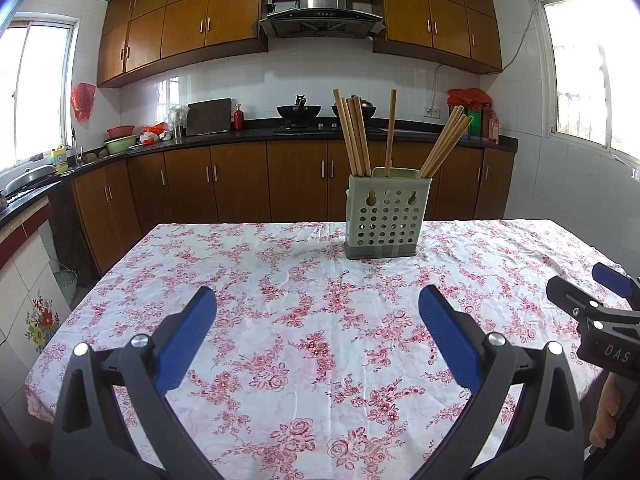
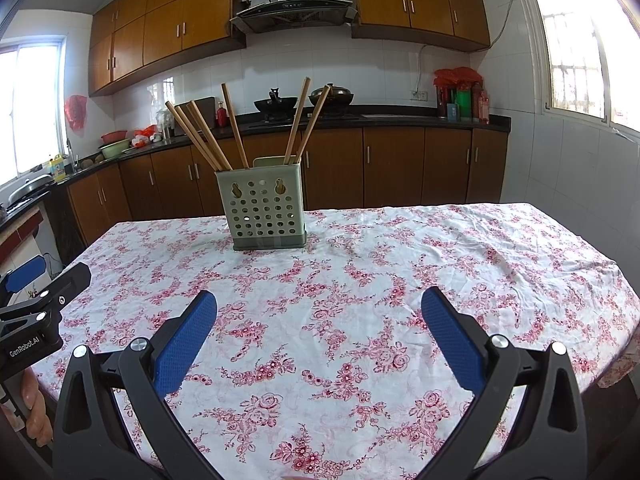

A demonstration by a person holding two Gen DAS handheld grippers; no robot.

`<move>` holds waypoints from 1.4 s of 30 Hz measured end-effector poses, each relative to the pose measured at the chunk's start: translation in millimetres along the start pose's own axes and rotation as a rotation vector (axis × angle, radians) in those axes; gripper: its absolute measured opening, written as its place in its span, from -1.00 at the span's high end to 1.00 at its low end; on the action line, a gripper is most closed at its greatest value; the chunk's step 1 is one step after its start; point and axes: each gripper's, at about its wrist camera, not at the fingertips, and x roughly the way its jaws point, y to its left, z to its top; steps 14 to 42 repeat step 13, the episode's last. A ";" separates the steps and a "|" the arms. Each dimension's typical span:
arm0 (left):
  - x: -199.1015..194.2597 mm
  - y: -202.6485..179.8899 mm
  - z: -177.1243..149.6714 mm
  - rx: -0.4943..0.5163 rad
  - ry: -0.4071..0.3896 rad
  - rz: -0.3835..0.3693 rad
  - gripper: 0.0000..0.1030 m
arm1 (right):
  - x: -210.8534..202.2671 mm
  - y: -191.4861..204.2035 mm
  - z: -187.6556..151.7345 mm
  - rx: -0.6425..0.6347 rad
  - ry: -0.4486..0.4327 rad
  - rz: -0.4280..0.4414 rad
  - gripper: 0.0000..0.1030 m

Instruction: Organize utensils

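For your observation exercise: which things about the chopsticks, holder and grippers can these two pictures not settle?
- Chopsticks' lower ends: both views, hidden inside the holder.
- Holder's compartments: both views, walls block them.
- Right gripper in the left view: cut off by the edge.
- Left gripper in the right view: likewise.

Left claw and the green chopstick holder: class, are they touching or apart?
Apart. The left wrist view shows the left claw open over bare tablecloth, with the chopstick holder standing well beyond its fingertips.
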 end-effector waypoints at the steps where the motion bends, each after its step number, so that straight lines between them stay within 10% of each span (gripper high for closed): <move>1: -0.1 0.3 -0.1 -0.001 -0.001 0.000 -0.92 | 0.0 -0.2 0.0 0.000 0.000 0.000 -0.97; 42: 1.0 0.2 -0.7 -0.007 0.007 0.000 -0.92 | -0.2 -1.6 0.7 0.000 0.000 0.000 -0.97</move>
